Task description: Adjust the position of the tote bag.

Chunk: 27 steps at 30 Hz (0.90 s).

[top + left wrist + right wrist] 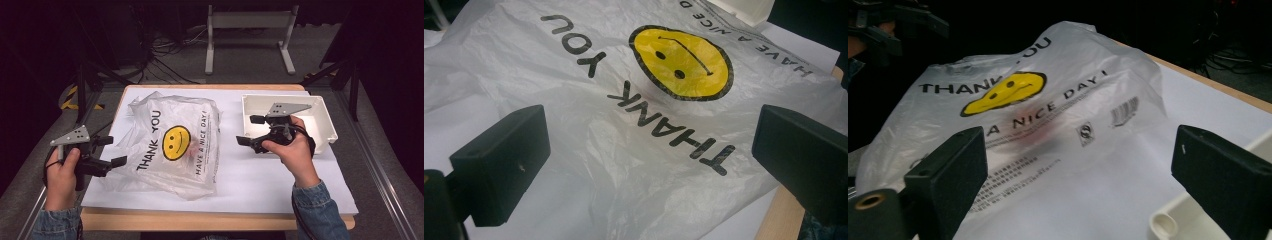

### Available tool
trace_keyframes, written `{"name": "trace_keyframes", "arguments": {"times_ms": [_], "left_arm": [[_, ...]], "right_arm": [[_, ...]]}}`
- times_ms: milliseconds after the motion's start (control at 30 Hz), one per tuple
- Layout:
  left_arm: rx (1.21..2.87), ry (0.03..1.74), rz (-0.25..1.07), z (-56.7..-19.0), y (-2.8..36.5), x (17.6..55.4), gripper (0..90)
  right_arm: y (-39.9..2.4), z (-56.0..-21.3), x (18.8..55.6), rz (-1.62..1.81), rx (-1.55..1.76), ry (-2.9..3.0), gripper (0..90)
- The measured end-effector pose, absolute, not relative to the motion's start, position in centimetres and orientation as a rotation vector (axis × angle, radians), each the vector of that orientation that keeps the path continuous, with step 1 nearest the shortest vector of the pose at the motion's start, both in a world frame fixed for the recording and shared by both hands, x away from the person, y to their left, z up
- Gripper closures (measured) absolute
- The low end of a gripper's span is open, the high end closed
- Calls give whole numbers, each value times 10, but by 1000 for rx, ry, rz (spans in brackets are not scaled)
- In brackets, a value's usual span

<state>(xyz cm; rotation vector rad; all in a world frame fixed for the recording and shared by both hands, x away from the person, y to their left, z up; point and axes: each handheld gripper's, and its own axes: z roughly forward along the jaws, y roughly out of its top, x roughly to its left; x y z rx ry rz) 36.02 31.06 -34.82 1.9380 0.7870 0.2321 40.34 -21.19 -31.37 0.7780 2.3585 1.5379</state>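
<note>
plastic bag (172,142) lying flat, left claw (114,151) and right claw (248,131) gaping beside it

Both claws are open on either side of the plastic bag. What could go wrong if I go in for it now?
1. The plastic bag lies crumpled and loose, so the left claw may pinch only one thin layer, or tear it.
2. A reddish shape shows faintly through the bag; lifting from one side might let it slide out.
3. The right claw hangs beside the white tray and could knock it.

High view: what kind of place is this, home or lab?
Likely a lab recording station: a white-covered table in a dark room, loose cables on the floor behind, a metal stand, and handheld grippers over a plastic bag.
</note>
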Motion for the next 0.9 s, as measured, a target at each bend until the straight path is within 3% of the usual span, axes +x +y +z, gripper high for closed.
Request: {"name": "trace_keyframes", "arguments": {"times_ms": [900], "left_arm": [[1943, 777, 234, -342, 306, 356, 26]], "right_arm": [[-111, -323, 352, 1566, 489, 2485, 37]]}}
